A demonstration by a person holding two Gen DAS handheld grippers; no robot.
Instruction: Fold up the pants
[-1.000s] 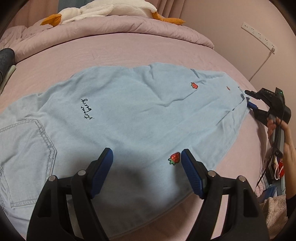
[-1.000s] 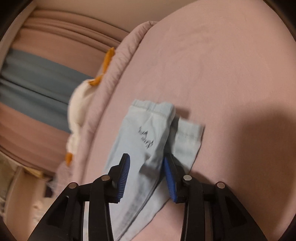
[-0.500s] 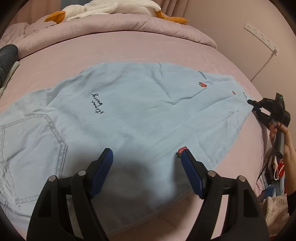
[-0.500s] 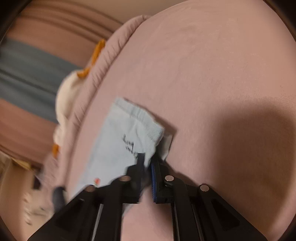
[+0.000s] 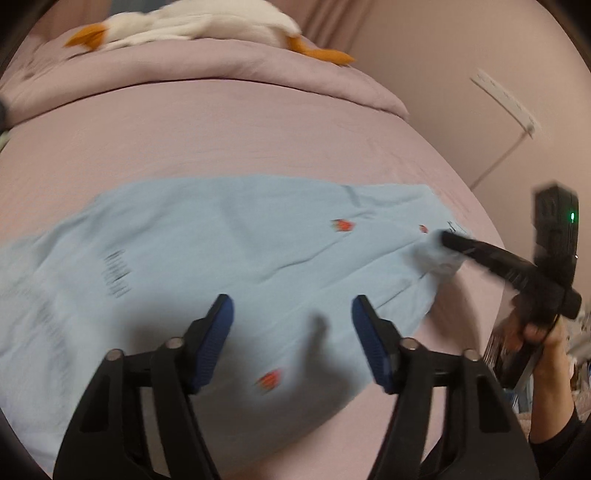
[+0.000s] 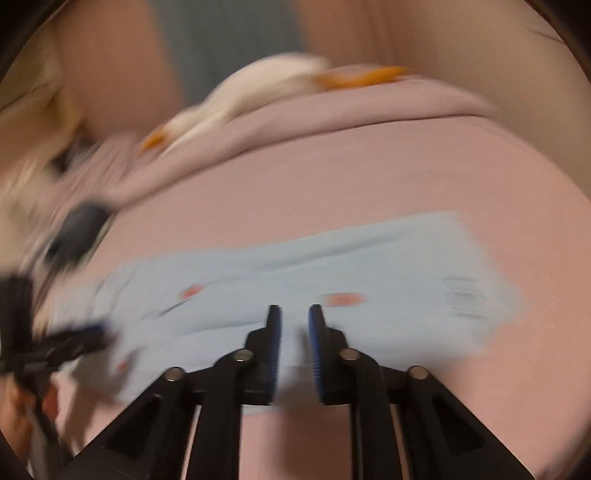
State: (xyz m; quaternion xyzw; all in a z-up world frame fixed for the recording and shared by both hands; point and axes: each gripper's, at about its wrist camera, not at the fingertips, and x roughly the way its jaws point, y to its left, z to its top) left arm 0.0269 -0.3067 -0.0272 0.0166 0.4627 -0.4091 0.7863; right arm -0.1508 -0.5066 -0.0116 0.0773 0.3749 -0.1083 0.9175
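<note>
Light blue pants point(image 5: 221, 251) with small strawberry prints lie flat across the pink bed. My left gripper point(image 5: 291, 325) is open and empty, hovering above the near edge of the pants. My right gripper point(image 6: 294, 332) has its jaws close together on the hem of the pants point(image 6: 295, 354). In the left wrist view the right gripper point(image 5: 448, 242) shows at the right with a bunched bit of the leg end point(image 5: 436, 258) lifted at its tip. The right wrist view is blurred by motion.
A pink duvet point(image 5: 221, 70) is rolled at the head of the bed with a white plush goose point(image 5: 207, 26) on it. A power strip point(image 5: 506, 103) hangs on the right wall. A dark object point(image 6: 79, 221) lies at the bed's left side.
The right gripper closed on the leg end and lifted it, swinging so that its camera now faces along the pants. The left gripper moved along the pants toward the legs, still open.
</note>
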